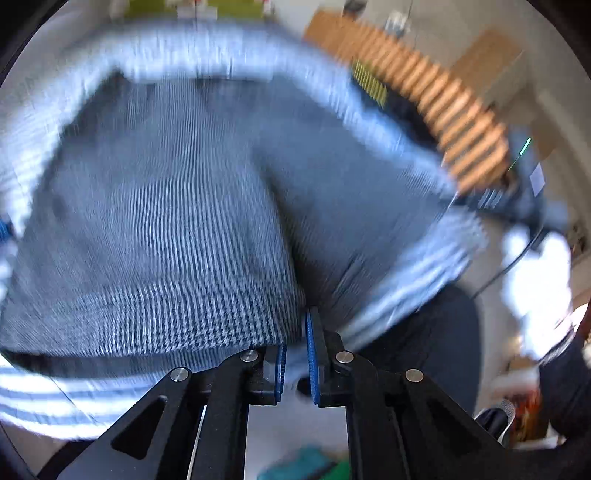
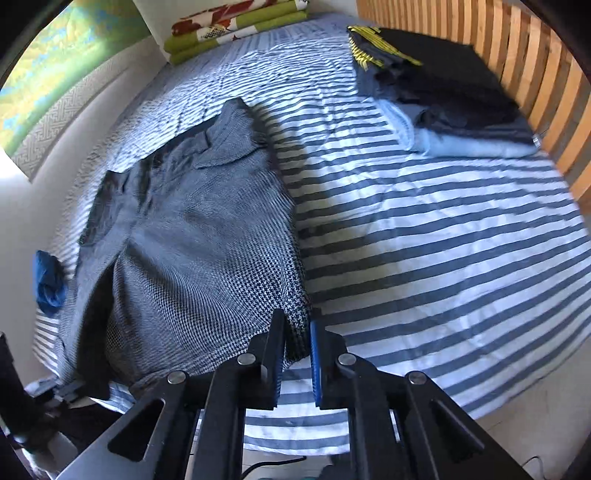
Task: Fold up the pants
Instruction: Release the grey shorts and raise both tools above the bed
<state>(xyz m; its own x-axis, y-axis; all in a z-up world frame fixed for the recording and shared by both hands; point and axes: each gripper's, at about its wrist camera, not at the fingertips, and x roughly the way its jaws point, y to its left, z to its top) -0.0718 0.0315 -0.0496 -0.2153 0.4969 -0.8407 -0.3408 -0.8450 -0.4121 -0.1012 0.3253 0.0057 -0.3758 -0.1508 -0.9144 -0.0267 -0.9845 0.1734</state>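
Grey houndstooth pants (image 2: 192, 229) lie lengthwise on the striped bed, waistband far, leg ends near me. My right gripper (image 2: 297, 343) is at the near right corner of the leg end, with that corner of cloth pinched between its blue-padded fingers. In the left wrist view everything is motion-blurred. There the pants (image 1: 166, 206) fill the frame, and their near edge drapes over the left finger of my left gripper (image 1: 295, 350) and runs down between the pads.
The blue-and-white striped bedcover (image 2: 443, 240) is bare to the right of the pants. A stack of folded dark and light-blue clothes (image 2: 450, 96) sits at the far right by a wooden slatted rail (image 2: 535, 74). Green folded bedding (image 2: 236, 29) lies at the head, and a blue cloth (image 2: 48, 280) at the left edge.
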